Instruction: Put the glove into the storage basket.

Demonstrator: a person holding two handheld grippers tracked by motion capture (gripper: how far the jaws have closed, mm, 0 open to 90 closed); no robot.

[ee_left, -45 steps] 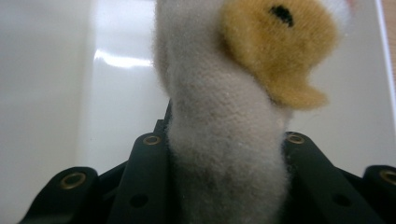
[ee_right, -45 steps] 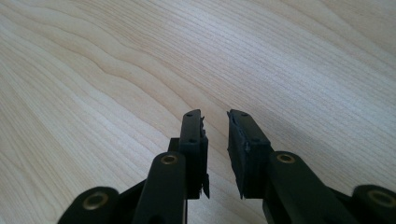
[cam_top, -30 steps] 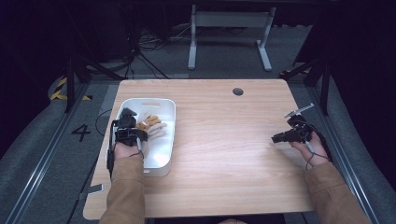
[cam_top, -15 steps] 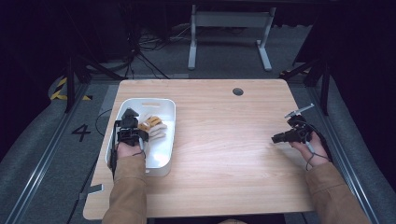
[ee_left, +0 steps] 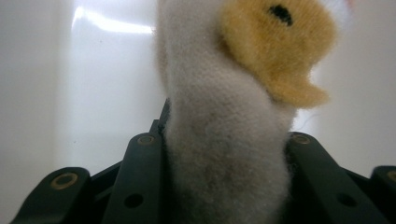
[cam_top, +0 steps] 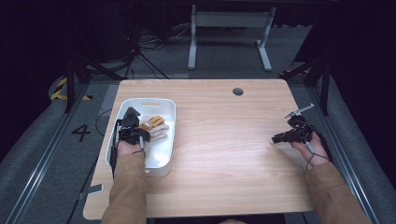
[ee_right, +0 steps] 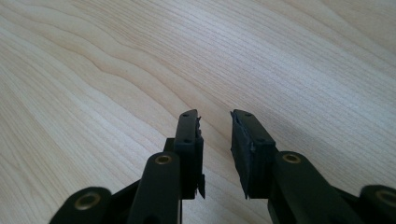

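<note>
A soft toy [cam_top: 154, 127], pale grey with a yellow-orange patch, lies in a white plastic bin [cam_top: 161, 164] at the table's left. My left gripper [cam_top: 134, 119] reaches into the bin and is shut on the toy. In the left gripper view the toy's grey body [ee_left: 224, 154] is squeezed between both jaws and the orange patch [ee_left: 280, 42] sits above. My right gripper [cam_top: 276, 139] hovers low over bare wood at the table's right side. In the right gripper view its jaws [ee_right: 215, 123] stand open a narrow gap apart with nothing between them.
The wooden table [cam_top: 224, 154] has a round cable hole [cam_top: 237, 91] near its far edge. The bin's white walls [ee_left: 42, 93] rise close around the left gripper. Dark floor, cables and a metal stand [cam_top: 229, 32] lie beyond the table.
</note>
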